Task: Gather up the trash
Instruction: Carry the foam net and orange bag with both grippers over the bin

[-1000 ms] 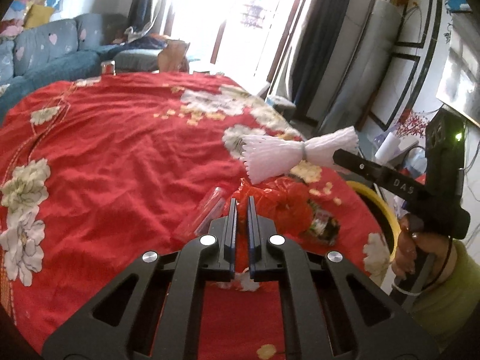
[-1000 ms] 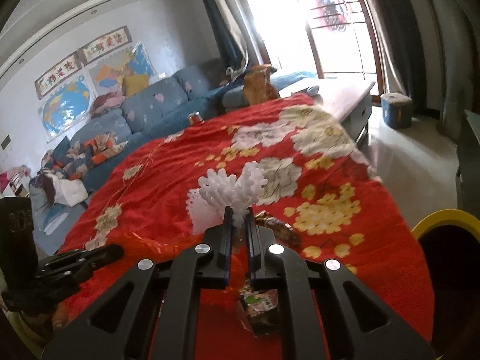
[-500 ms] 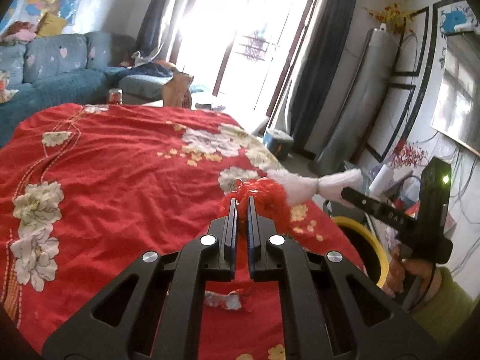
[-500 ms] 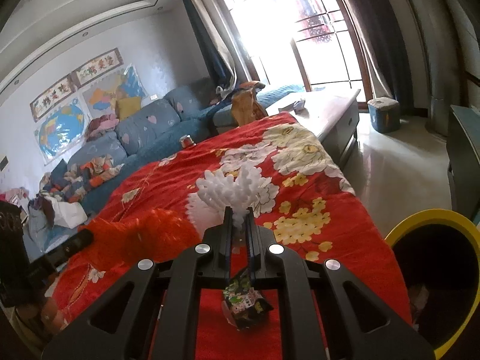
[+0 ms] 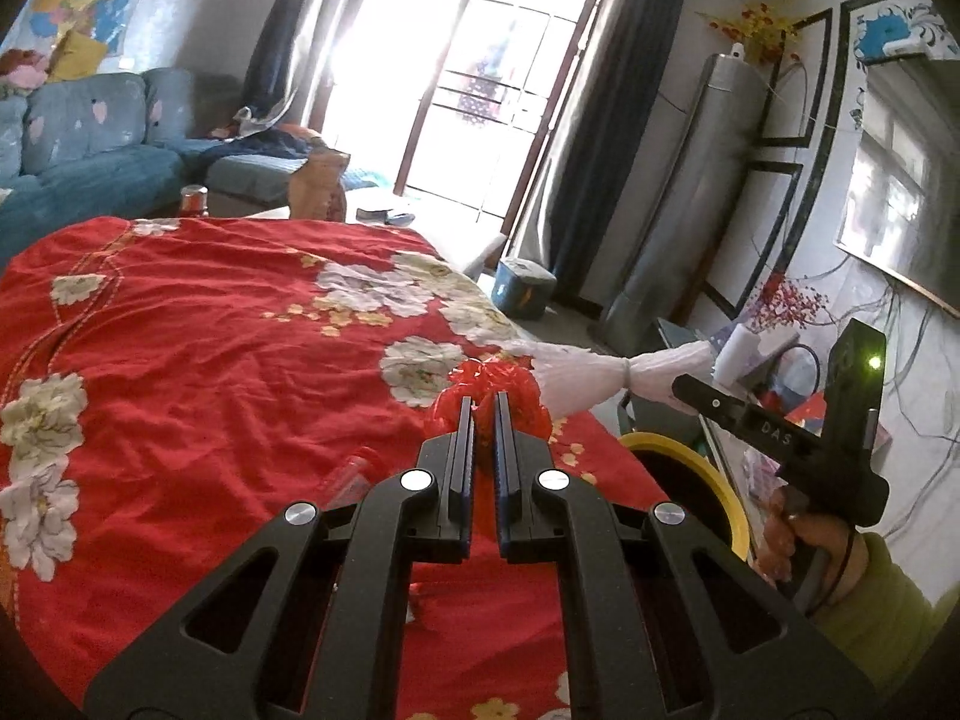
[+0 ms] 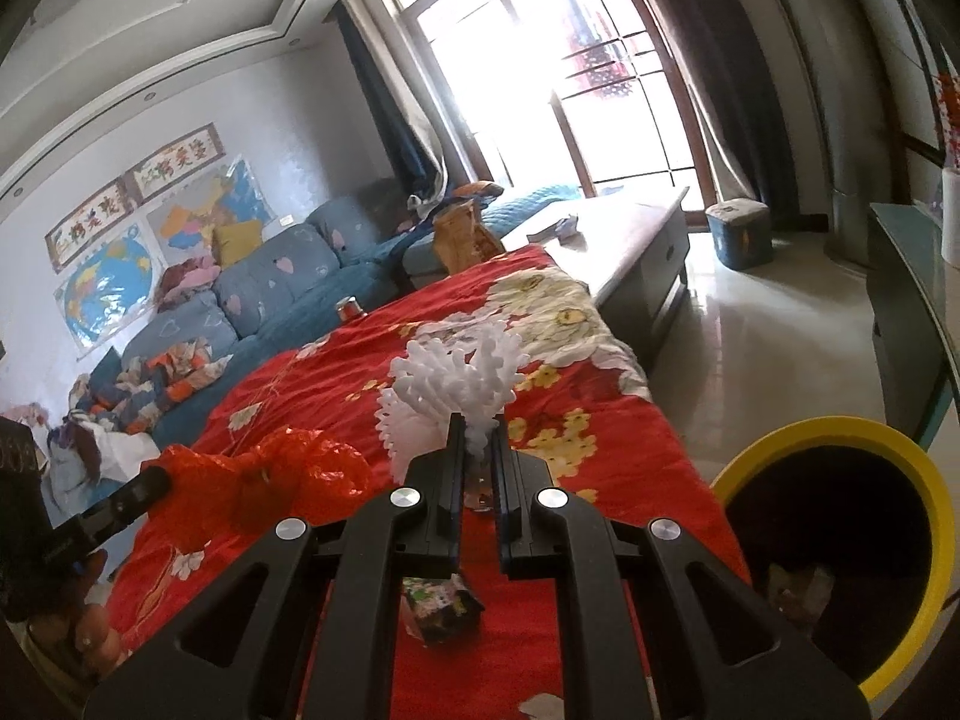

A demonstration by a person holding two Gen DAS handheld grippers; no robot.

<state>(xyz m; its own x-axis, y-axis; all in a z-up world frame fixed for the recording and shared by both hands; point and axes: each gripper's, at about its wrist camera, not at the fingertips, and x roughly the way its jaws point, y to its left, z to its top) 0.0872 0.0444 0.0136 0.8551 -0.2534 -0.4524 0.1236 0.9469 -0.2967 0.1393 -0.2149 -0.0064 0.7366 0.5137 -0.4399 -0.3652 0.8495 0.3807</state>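
Observation:
My left gripper (image 5: 483, 405) is shut on a crumpled red plastic bag (image 5: 516, 393) and holds it above the red flowered cloth (image 5: 210, 360). The bag also shows in the right wrist view (image 6: 270, 480). My right gripper (image 6: 477, 426) is shut on a white foam fruit net (image 6: 456, 384), lifted above the cloth; the net also shows in the left wrist view (image 5: 600, 372). A yellow-rimmed black bin (image 6: 840, 540) stands at the table's right side, with scraps inside. A snack wrapper (image 6: 441, 606) lies on the cloth under the right gripper.
A clear plastic piece (image 5: 351, 477) lies on the cloth by the left gripper. A can (image 5: 193, 199) and a brown paper bag (image 5: 318, 186) stand at the far edge. A blue sofa (image 6: 252, 294) and a low coffee table (image 6: 624, 234) are beyond.
Both grippers have risen and tilted up. The left gripper has lifted the red bag off the cloth toward the bin side. The right gripper has carried the foam net higher.

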